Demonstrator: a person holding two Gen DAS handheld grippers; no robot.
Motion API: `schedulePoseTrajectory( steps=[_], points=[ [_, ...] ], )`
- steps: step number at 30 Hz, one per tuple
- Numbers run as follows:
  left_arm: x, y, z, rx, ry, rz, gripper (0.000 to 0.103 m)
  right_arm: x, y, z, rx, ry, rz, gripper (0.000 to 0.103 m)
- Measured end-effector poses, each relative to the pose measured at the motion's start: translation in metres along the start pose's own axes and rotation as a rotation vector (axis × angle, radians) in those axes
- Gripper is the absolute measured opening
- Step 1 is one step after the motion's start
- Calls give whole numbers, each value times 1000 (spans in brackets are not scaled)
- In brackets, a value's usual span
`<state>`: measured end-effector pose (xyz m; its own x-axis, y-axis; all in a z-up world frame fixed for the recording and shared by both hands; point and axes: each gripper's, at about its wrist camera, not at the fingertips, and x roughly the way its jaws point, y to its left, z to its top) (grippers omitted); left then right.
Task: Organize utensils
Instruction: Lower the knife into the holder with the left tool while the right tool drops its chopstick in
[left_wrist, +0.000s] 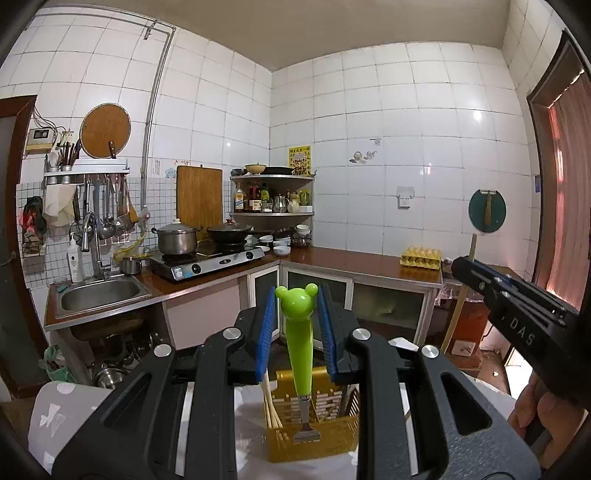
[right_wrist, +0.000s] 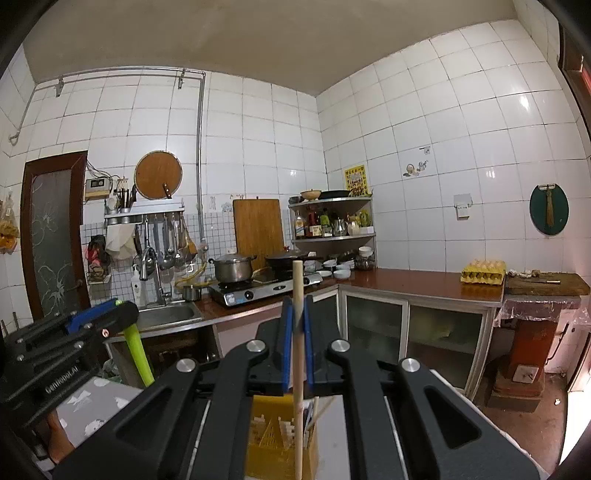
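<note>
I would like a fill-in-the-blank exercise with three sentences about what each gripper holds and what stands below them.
1. The left gripper holds a tool with a ____ bear-shaped handle.
2. The right gripper is shut on a thin ____ stick.
3. Below both grippers stands a ____ utensil basket.

Missing words: green; wooden; yellow

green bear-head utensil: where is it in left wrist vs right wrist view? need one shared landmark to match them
Left wrist: the green bear-head utensil stands upright at centre, clamped in the left gripper, its metal end over the yellow utensil basket.
Right wrist: only its green handle shows at lower left, hanging below the left gripper.
Shared landmark: the yellow egg tray on the counter.
</note>
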<state>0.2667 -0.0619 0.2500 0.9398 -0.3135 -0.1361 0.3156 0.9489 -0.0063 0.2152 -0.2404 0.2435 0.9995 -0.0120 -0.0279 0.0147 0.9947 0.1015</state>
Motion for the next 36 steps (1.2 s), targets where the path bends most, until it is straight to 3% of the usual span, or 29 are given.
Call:
schedulePoseTrajectory(
  steps=[11, 22, 33, 36],
  points=[
    [74, 9, -13, 4, 37, -4, 22, 68, -2, -13, 24, 7, 7, 6],
    [139, 27, -84, -17, 193, -6, 22, 128, -10, -78, 2, 125, -13, 6],
    [155, 47, -135, -59, 333, -2, 22, 146, -22, -137, -27, 295, -27, 9],
    [145, 52, -137, -59, 327, 10, 23, 144, -25, -145, -35, 317, -38, 11]
  ],
)
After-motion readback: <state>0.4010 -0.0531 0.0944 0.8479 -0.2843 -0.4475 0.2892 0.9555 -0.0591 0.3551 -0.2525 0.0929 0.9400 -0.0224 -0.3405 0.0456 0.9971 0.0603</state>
